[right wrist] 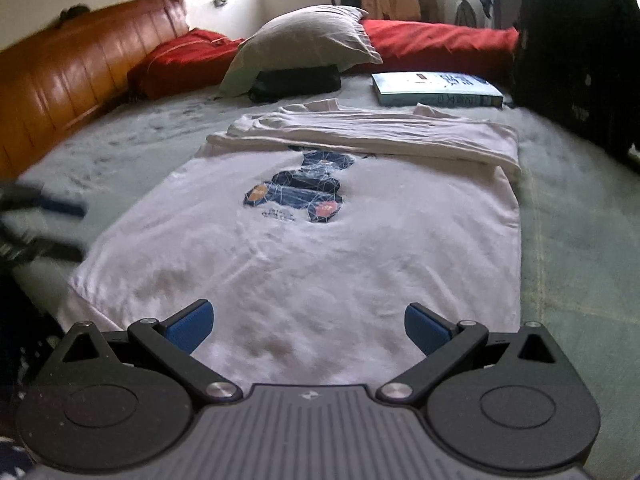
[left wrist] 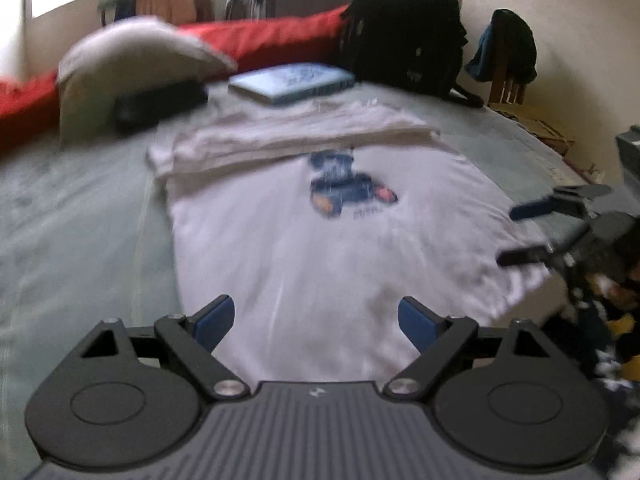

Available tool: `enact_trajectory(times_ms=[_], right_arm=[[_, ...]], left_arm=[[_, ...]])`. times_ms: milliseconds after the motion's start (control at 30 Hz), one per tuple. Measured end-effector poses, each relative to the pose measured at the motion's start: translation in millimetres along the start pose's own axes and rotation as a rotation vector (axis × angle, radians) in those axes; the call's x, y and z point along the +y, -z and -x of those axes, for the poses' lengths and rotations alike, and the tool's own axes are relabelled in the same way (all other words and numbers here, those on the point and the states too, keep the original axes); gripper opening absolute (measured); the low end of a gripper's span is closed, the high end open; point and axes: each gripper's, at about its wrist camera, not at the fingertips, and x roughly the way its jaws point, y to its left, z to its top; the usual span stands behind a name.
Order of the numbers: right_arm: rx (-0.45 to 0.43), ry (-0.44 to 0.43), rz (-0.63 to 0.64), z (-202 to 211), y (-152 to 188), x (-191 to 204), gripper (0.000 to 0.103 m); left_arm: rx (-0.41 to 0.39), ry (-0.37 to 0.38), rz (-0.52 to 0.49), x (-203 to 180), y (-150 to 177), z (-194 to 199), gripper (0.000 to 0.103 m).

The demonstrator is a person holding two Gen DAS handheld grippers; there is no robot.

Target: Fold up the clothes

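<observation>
A white T-shirt (right wrist: 320,240) lies flat on the grey-green bedsheet (right wrist: 580,240), its top part folded down in a band just above the blue print (the print (right wrist: 298,196) stays uncovered). The left gripper (left wrist: 316,322) hovers over the shirt's near hem, fingers spread with nothing between them. The right gripper (right wrist: 310,328) does likewise, also released. A book (right wrist: 436,88) and pillow (right wrist: 304,44) lie beyond; the left view is blurred, so contact with the cloth is unclear.
</observation>
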Motion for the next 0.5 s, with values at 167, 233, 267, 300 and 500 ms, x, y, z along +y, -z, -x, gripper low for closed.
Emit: enact_trajectory(times_ms=[167,233,267,300,500], right_arm=[[0.051,0.070,-0.007,-13,25,-8,0.103],[0.044,0.091,-0.004,-16,39,-12,0.103],[0.018,0.089,0.007,-13,44,-12,0.103],[-0.005,0.088,0.015,-11,49,-12,0.103],[-0.019,0.110,0.022,-11,54,-10,0.103]], left_arm=[[0.023,-0.080,-0.035,-16,10,-39,0.089],[0.062,-0.092,-0.015,-14,23,-47,0.089],[0.048,-0.089,0.006,-12,30,-44,0.090],[0.035,-0.087,0.026,-9,36,-41,0.093],[0.035,-0.092,0.056,-1,55,-7,0.094]])
